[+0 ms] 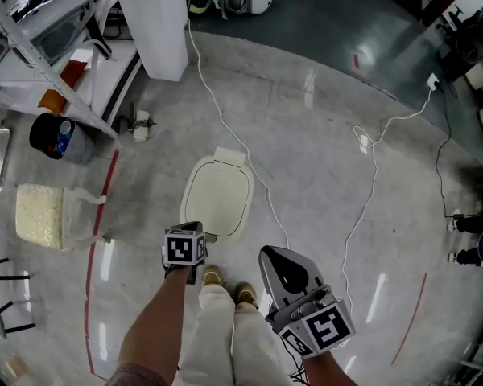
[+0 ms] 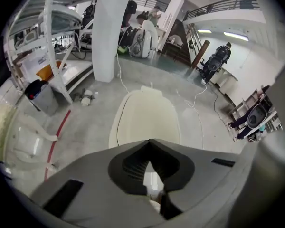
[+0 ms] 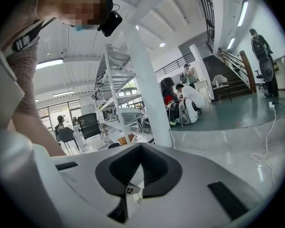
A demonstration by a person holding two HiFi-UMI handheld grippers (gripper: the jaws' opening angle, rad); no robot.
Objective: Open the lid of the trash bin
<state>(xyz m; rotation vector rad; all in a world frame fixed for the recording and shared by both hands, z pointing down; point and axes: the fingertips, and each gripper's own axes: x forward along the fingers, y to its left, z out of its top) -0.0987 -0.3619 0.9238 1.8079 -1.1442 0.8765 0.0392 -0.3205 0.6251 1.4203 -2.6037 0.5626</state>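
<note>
The trash bin (image 1: 217,197) is a cream oval bin on the grey floor just ahead of the person's feet, and its lid lies flat and closed. In the left gripper view the trash bin (image 2: 145,118) fills the middle, straight beyond the jaws. My left gripper (image 1: 191,226) hangs over the bin's near rim, apart from it, with its jaws shut on nothing. My right gripper (image 1: 265,252) is held lower right of the bin, also shut and empty. The right gripper view faces across the room and does not show the bin. Left gripper (image 2: 149,141) and right gripper (image 3: 141,145) jaws meet at their tips.
A white cable (image 1: 225,127) runs across the floor past the bin's far right side. A white pillar (image 1: 153,22) stands behind it, and a metal rack (image 1: 40,22) and black bucket (image 1: 52,135) to the left. A cream basket (image 1: 40,215) and red floor line (image 1: 105,207) lie at left.
</note>
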